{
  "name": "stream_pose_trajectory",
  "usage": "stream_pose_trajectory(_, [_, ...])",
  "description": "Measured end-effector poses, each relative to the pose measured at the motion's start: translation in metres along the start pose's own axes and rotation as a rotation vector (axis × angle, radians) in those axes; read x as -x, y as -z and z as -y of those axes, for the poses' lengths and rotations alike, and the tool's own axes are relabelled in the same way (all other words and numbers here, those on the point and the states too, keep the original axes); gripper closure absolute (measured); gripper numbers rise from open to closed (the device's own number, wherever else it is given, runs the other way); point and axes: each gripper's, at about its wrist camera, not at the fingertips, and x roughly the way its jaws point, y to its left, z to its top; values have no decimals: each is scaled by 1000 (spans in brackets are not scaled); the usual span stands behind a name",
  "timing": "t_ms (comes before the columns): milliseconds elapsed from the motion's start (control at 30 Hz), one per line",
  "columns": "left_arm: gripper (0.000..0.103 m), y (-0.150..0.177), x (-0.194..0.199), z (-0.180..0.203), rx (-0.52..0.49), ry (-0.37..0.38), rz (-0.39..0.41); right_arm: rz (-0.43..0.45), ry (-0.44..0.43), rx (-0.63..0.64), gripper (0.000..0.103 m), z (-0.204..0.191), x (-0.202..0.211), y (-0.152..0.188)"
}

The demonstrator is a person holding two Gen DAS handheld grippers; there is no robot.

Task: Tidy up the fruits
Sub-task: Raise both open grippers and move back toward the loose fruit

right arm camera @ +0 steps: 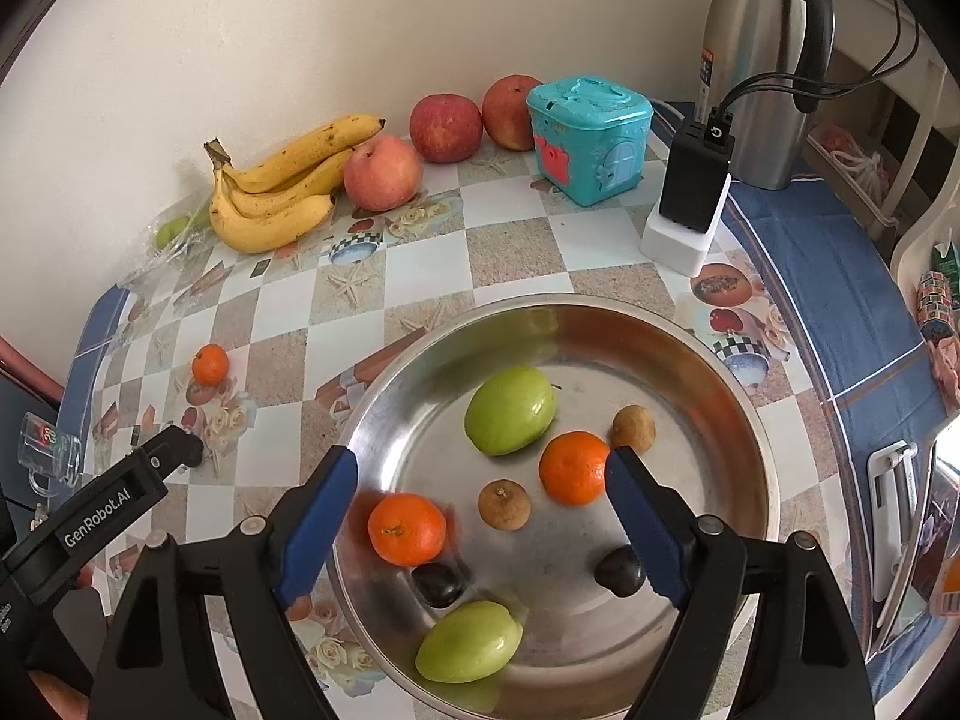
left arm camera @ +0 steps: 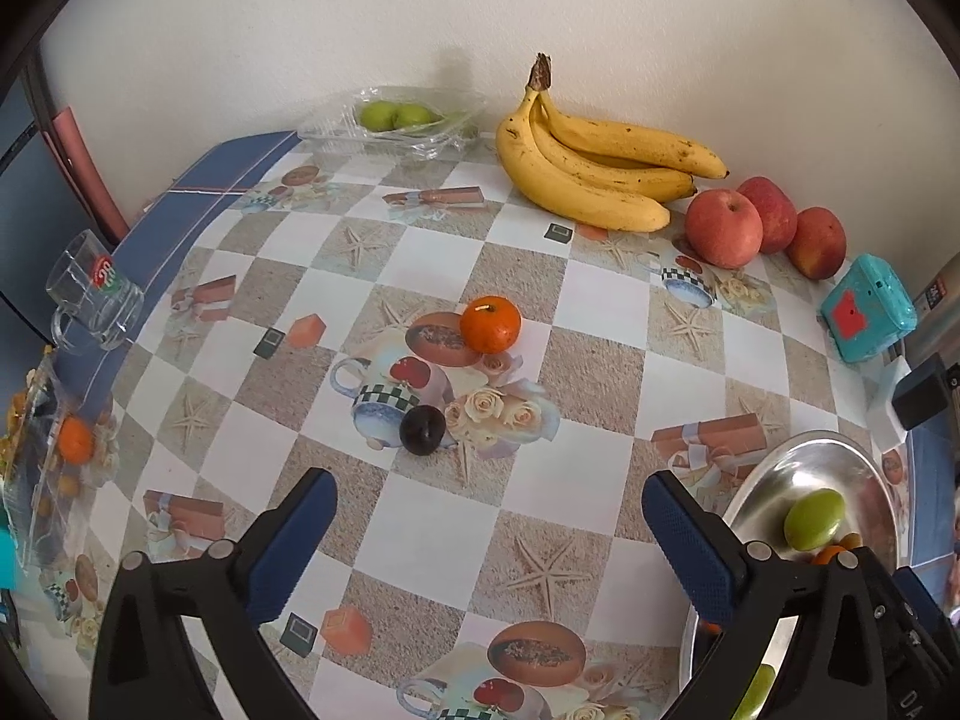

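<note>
A steel bowl [right arm camera: 738, 414] holds two green fruits [right arm camera: 510, 411], two tangerines [right arm camera: 573, 468], two small brown fruits [right arm camera: 504, 504] and two dark plums [right arm camera: 618, 570]. My right gripper [right arm camera: 480, 516] is open and empty just above the bowl. My left gripper [left arm camera: 489, 531] is open and empty over the table, short of a dark plum [left arm camera: 422, 429] and a tangerine [left arm camera: 490, 324]. The left gripper's body shows in the right wrist view [right arm camera: 108, 498]. The bowl [left arm camera: 774, 480] lies at its right.
Bananas [left arm camera: 594, 174] and three apples [left arm camera: 723, 228] lie by the wall. A clear tray with two green fruits [left arm camera: 396, 117] sits at the back. A teal box [right arm camera: 585, 138], a charger [right arm camera: 693, 180], a steel flask [right arm camera: 759, 60] and a glass mug [left arm camera: 90, 300] stand at the edges.
</note>
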Motion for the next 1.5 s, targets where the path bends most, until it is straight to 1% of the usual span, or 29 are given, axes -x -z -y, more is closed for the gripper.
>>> stream_pose_trajectory(67, [0,-1,1,0,-3,-1,7,5,2,5,17,-1,0,0])
stream_pose_trajectory(100, [0,-1,2,-1,-5,0,10,7,2,8,16,-1,0,0])
stream_pose_trajectory(133, [0,-2,2,-1,-6,2,14,7,3,10,13,-2,0,1])
stream_pose_trajectory(167, [0,-2,3,-1,-7,3,18,5,3,11,8,-2,0,1])
stream_pose_trajectory(367, [0,-5,4,-7,0,2,22,-5,2,16,8,-6,-4,1])
stream_pose_trajectory(600, [0,-9,-2,-22,18,14,-3,-23,11,36,8,-20,-12,2])
stream_pose_trajectory(700, [0,-13,-3,-35,38,-4,3,-34,-13,54,8,-31,-15,4])
stream_pose_trajectory(767, [0,-17,-4,-48,58,-34,10,-44,-16,76,8,-40,-18,5])
stream_pose_trajectory(1000, [0,-25,-7,-92,120,-101,17,-57,-36,153,8,-77,-26,12])
stream_pose_trajectory(1200, [0,-28,-8,-124,194,-117,22,-64,-72,211,8,-109,-30,18])
stream_pose_trajectory(1500, [0,-29,-12,-141,232,-111,14,-77,-96,263,8,-139,-39,27])
